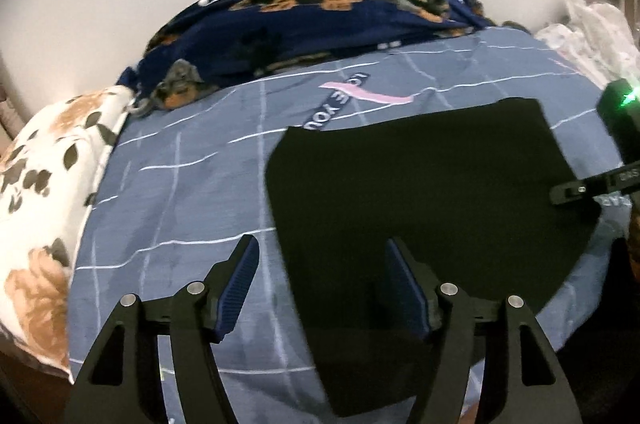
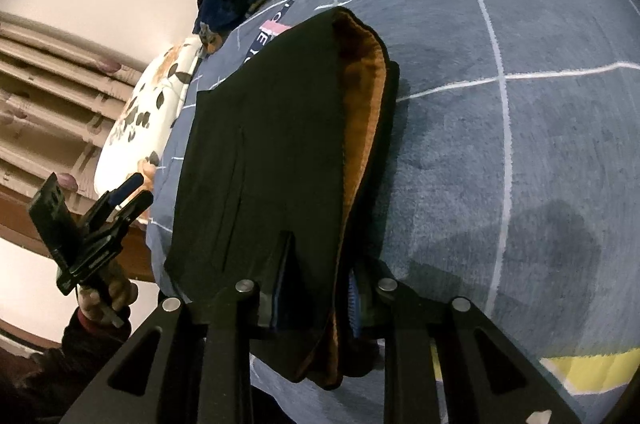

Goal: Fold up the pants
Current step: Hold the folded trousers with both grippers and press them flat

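Left gripper (image 1: pixel 320 288): fingers apart, nothing between the pads; it hangs above the near left edge of the pants, touching no cloth. The right wrist view shows it from the side, at the bed's left edge, in a hand (image 2: pixel 106 298) with a dark sleeve.
Left pads (image 1: pixel 238 288): blue, ribbed, set on black angular arms with round silver pins.
Right gripper (image 2: pixel 316 304): fingers drawn close and clamped on the near end of the pants, black cloth bunched between the blue pads.
Right gripper, other view: only a black finger tip (image 1: pixel 568 193) and a body with a green light show at the right edge, at the pants' right side.
Pants (image 1: pixel 432 192): black, matte, lying folded in a flat block on the bedsheet, right of centre on the bed.
Pants lining (image 2: pixel 364 120): orange-brown, fuzzy, exposed along the right edge of the fold; seen only from the right wrist.
Bedsheet (image 1: pixel 180 184): grey-blue, soft weave, thin white grid lines, a dark band with white letters partly under the pants' far edge.
Blanket (image 1: pixel 320 20): navy, fleecy, orange and grey print, heaped at the far side of the bed.
Pillow (image 1: pixel 44 184): white, brown flowers and dark leaves, at the bed's left edge.
Headboard (image 2: pixel 48 96): beige, stepped mouldings; seen only from the right wrist.
Yellow patch (image 2: pixel 588 368): on the sheet at near right; right wrist view only.
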`<state>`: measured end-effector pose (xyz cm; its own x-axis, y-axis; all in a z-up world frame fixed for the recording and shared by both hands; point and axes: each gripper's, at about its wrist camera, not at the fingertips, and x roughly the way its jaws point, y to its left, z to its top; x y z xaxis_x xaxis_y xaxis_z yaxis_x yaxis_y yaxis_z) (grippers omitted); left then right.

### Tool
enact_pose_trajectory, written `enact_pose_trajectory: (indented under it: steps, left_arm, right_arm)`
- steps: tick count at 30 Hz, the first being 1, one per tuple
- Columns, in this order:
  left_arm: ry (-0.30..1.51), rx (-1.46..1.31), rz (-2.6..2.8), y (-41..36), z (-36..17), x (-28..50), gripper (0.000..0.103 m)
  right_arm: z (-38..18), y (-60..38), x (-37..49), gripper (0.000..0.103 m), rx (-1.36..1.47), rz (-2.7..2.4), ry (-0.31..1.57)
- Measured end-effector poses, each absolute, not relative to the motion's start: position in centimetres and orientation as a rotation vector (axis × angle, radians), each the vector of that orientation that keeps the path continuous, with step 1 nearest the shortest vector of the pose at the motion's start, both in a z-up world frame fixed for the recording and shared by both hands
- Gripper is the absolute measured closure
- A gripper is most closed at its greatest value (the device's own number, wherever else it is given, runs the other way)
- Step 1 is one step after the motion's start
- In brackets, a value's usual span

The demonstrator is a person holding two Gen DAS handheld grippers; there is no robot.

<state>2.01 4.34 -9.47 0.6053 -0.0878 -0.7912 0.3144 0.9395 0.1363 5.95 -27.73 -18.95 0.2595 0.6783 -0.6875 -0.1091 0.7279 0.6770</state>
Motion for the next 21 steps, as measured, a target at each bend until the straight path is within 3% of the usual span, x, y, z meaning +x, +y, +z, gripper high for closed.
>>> enact_pose_trajectory:
  steps: [21]
  left_arm:
    - [0.909, 0.342, -0.163, 5.2, -11.4, 2.9, 0.030]
  right_arm:
    - [-19.1, -28.1, 5.6, 0.082, 0.628, 0.544, 1.183]
